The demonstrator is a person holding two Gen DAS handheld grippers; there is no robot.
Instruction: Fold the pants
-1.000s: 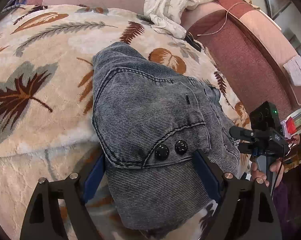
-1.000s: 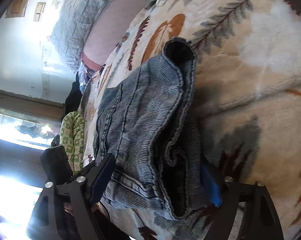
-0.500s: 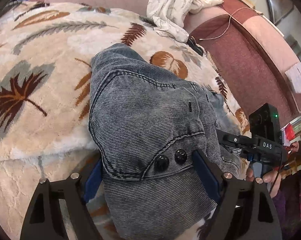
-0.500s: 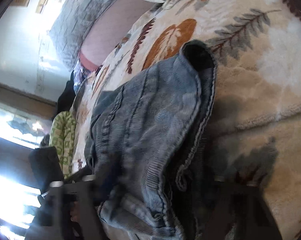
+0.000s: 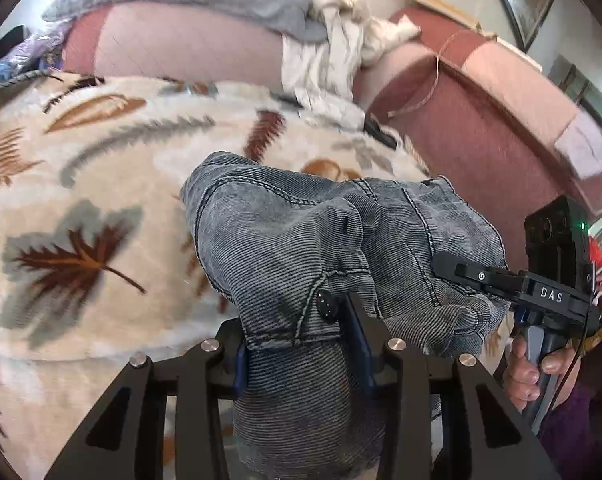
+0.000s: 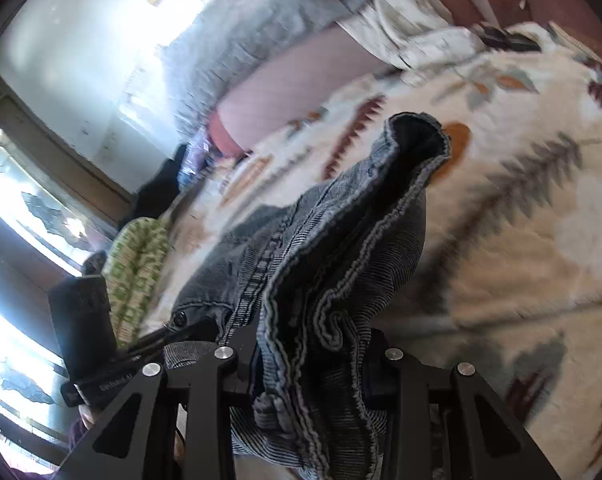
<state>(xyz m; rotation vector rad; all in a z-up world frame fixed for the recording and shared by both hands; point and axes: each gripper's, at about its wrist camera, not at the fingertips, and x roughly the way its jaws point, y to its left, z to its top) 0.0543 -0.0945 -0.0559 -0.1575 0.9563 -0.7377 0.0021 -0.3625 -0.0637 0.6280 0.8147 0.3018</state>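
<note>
Bed (image 5: 101, 184) with a leaf-print blanket (image 5: 81, 240) carries everything; pink headboard cushion (image 5: 189, 48) and loose pale clothes (image 5: 329, 60) at the far end. Pants (image 5: 285, 240), grey-blue denim, already folded into a thick bundle, sit mid-blanket with the near end lifted between both tools. Left claw (image 5: 297, 344) closing, jaws pinching the waistband end by the black button (image 5: 327, 306), fabric bunched between them. Right claw (image 6: 309, 364) also closing, several stacked seam edges (image 6: 321, 280) between its jaws; seen from the left view it bites the bundle's right edge, a hand (image 5: 537, 368) on its handle. Judgement: denim is soft, floppy, moderately heavy, not slippery or fragile; layers will sag and slide apart if gripped thinly. Best hold is thick hems or waistband, all layers together, one claw at each side.
</note>
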